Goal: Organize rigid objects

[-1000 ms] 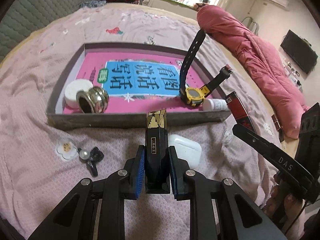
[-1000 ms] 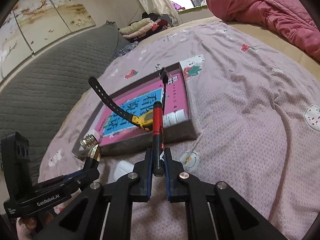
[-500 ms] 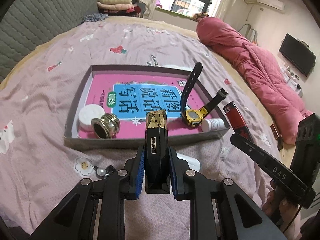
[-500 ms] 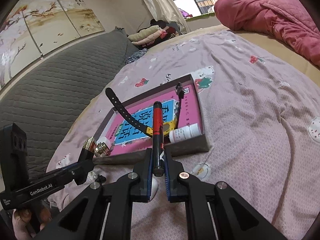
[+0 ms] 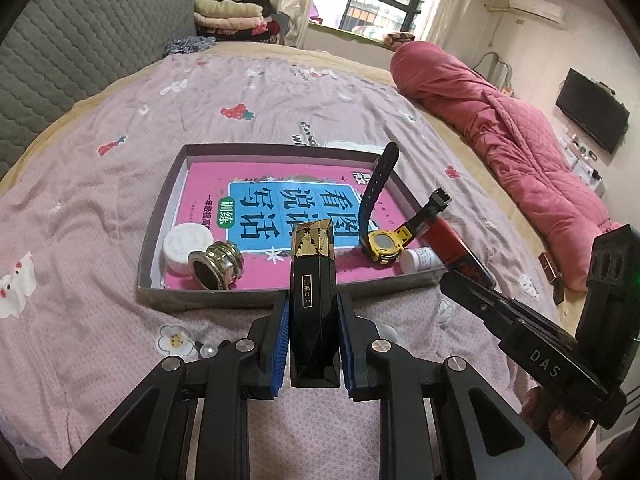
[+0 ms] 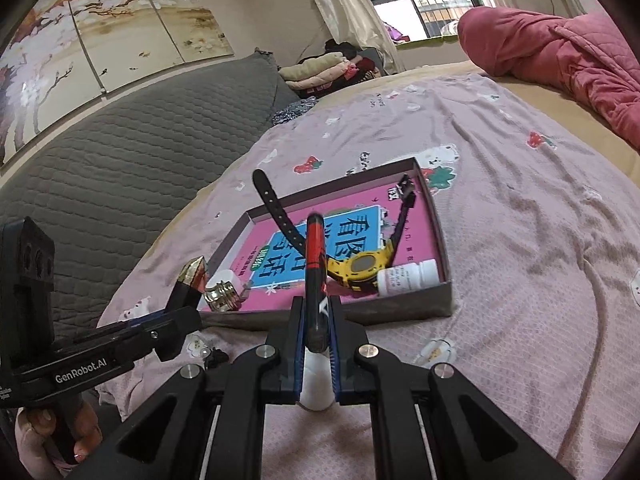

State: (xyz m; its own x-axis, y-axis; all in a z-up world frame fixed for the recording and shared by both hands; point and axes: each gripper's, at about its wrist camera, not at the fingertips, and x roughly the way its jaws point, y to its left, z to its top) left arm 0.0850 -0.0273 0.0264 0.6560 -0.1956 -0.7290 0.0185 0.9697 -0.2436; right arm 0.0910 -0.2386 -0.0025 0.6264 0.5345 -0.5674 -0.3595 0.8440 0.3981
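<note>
The left gripper (image 5: 312, 344) holds a black faceted box with a gold cap (image 5: 313, 280) between its blue-padded fingers (image 5: 280, 344), at lower centre of the left view. The right gripper (image 6: 316, 344) has its fingers clamped narrowly on a slim red-and-black lighter (image 6: 315, 264). Both hang before the shallow grey cardboard tray (image 5: 224, 298) on the pink bed, which contains a pink book (image 5: 276, 208), yellow watch (image 5: 382, 246) and white bottle (image 6: 404, 278).
</note>
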